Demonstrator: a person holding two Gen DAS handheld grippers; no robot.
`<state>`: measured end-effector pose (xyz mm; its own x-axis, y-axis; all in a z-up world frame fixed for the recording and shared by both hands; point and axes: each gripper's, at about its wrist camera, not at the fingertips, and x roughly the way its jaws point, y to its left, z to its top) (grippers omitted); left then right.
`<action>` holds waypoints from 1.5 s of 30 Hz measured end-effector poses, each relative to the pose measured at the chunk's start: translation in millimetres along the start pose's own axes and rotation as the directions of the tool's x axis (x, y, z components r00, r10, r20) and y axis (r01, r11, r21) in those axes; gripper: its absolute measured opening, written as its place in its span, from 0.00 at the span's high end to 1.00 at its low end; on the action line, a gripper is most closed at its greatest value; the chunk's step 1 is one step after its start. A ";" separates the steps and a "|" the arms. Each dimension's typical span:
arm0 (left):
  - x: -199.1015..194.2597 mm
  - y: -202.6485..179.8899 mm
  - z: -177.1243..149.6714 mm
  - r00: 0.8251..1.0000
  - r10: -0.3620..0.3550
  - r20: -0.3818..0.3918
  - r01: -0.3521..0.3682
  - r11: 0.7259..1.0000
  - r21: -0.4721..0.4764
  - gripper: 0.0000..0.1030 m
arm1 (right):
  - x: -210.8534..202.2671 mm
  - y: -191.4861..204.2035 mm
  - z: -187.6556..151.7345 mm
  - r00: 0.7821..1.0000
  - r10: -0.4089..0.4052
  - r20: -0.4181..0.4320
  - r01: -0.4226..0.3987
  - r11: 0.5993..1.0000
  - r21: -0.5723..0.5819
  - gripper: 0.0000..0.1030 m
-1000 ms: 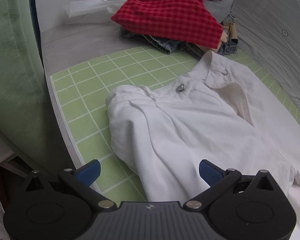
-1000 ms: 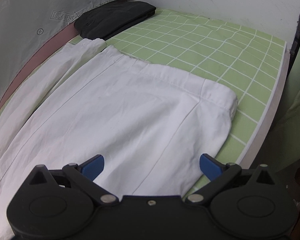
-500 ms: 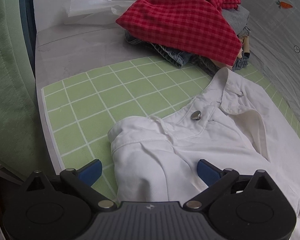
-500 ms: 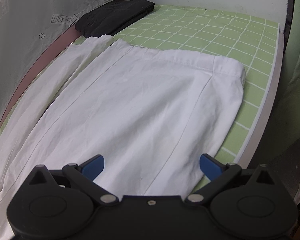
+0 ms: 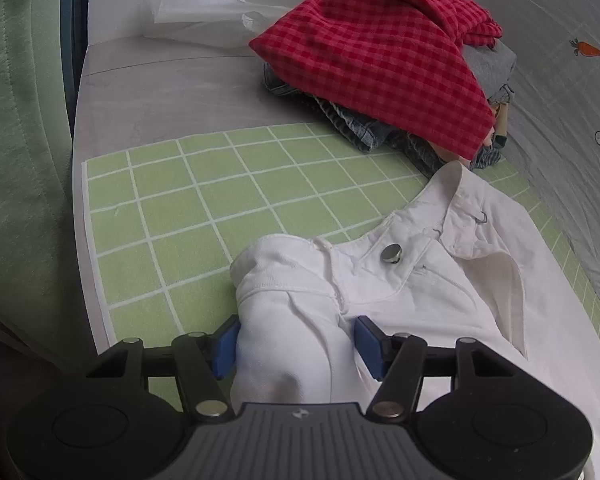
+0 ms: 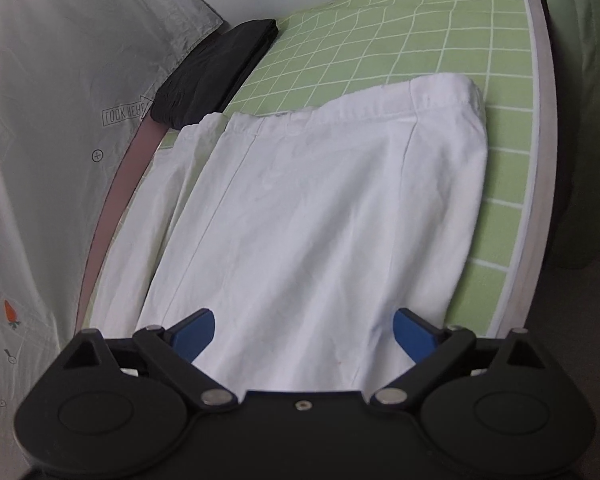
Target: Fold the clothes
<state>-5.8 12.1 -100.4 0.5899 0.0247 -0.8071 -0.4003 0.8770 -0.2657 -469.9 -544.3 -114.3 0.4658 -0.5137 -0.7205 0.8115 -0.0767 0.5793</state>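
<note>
Left wrist view: my left gripper (image 5: 296, 344) has its blue pads (image 5: 225, 346) pressed against a bunched fold of the white trousers (image 5: 420, 300), clamped on the cloth just below the waistband and its metal button (image 5: 391, 252). A red checked cloth (image 5: 380, 56) tops a heap of clothes beyond. On the right wrist view, my right gripper (image 6: 304, 330) is spread wide above the trouser legs, which lie flat on the green grid mat (image 6: 420, 32), gripping nothing. A folded black garment (image 6: 216, 72) lies beyond the hems.
</note>
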 end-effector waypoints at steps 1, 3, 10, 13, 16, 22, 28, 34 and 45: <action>0.5 -0.4 -0.4 1.000 0.006 -0.003 -0.006 1.000 0.000 0.40 | 0.6 -1.1 3.4 1.000 -0.014 0.007 0.014 1.000 -0.012 0.06; 1.5 -1.2 -1.1 1.000 0.015 -0.009 -0.015 1.000 -0.001 0.39 | 1.9 -3.4 10.1 0.999 -0.042 0.020 0.043 0.998 -0.035 0.06; 2.1 -2.7 -1.3 0.999 0.026 -0.022 -0.026 1.000 0.003 0.39 | 6.5 -19.7 41.2 0.987 -0.141 0.081 0.148 0.986 -0.081 0.05; 3.1 -3.8 -0.5 0.999 0.031 -0.029 -0.031 0.999 0.008 0.39 | 11.1 -33.4 60.2 0.979 -0.174 0.109 0.182 0.981 -0.068 0.03; 4.2 -4.9 0.2 0.999 0.036 -0.036 -0.036 0.999 0.012 0.38 | 18.6 -37.1 75.6 0.977 -0.173 0.124 0.186 0.978 -0.096 0.01; 6.7 -9.2 1.5 0.998 0.048 -0.047 -0.047 0.998 0.035 0.33 | 34.5 -27.7 93.1 0.976 -0.184 0.113 0.200 0.969 -0.146 0.00; 8.6 -13.0 1.4 0.997 0.061 -0.045 -0.059 0.997 0.049 0.32 | 41.9 -14.8 84.8 0.961 -0.247 0.127 0.272 0.926 -0.262 0.04; 9.6 -16.3 1.5 0.996 0.079 -0.041 -0.077 0.996 0.048 0.33 | 39.4 -8.3 80.8 0.913 -0.363 0.184 0.404 0.860 -0.310 0.49; 4.1 -18.1 3.3 0.998 0.054 -0.039 -0.052 0.998 0.042 0.67 | 40.0 0.4 84.8 0.940 -0.307 0.146 0.339 0.889 -0.308 0.88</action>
<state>6.2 -2.1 -97.2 0.5399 0.0534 -0.8401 -0.4007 0.8940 -0.2006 -480.8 -637.3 -110.6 0.1369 -0.5846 -0.7997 0.9879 0.0207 0.1539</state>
